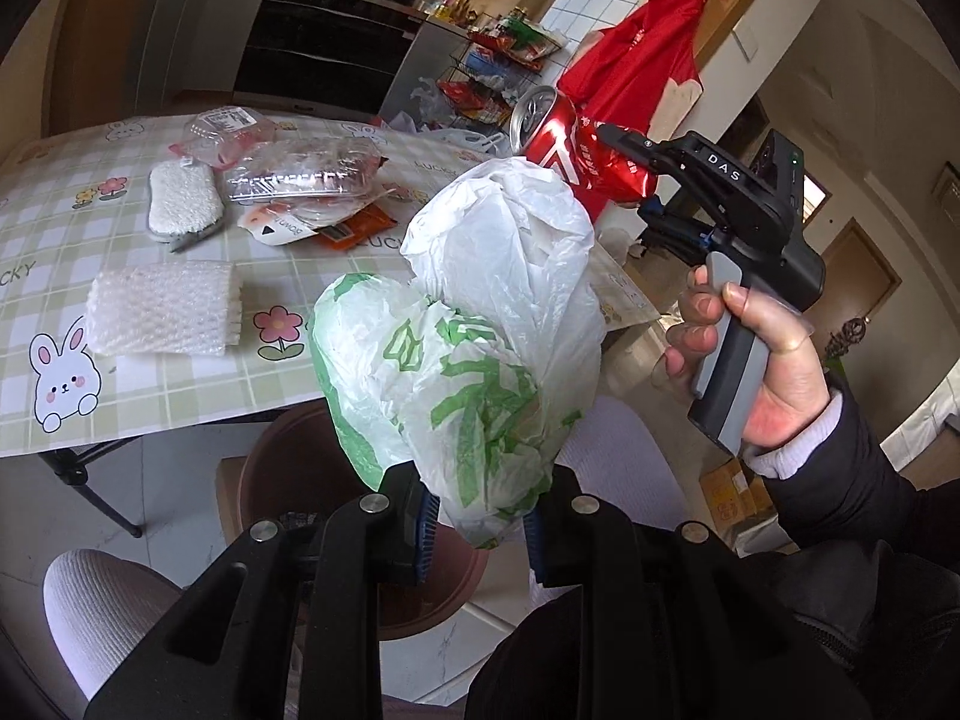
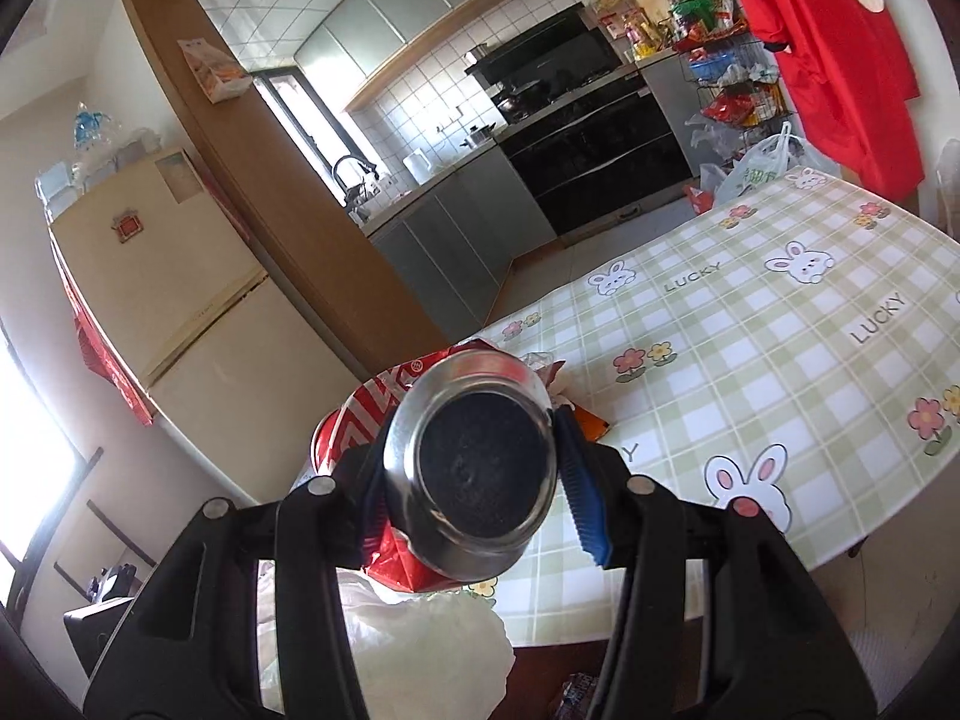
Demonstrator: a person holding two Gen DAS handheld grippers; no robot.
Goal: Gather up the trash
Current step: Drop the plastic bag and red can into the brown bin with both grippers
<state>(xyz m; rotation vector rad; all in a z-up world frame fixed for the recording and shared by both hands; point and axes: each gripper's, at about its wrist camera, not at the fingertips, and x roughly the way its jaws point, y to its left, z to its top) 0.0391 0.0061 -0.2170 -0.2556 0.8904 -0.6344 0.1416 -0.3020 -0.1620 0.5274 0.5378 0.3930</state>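
In the left wrist view my left gripper (image 1: pixel 480 534) is shut on the bottom of a white plastic bag with green print (image 1: pixel 468 360), which bulges upward. To the upper right a hand holds my right gripper (image 1: pixel 630 171), shut on a dented red drink can (image 1: pixel 570 144) just above the bag. In the right wrist view the can (image 2: pixel 486 462) shows its silver bottom between the blue pads (image 2: pixel 585 492) of the right gripper (image 2: pixel 477 489), with the bag (image 2: pixel 420 642) below. More trash lies on the checked table (image 1: pixel 180 384): bubble wrap (image 1: pixel 162 309), a foam pad (image 1: pixel 183 201), a clear clamshell (image 1: pixel 300 174) and an orange wrapper (image 1: pixel 354 228).
A brown round container (image 1: pixel 288 468) stands on the floor below the table edge. A pale chair cushion (image 1: pixel 102 600) is at lower left. A red cloth (image 1: pixel 636 60) hangs by the wall. The right part of the tablecloth (image 2: pixel 780 360) is bare. A fridge (image 2: pixel 168 276) stands left.
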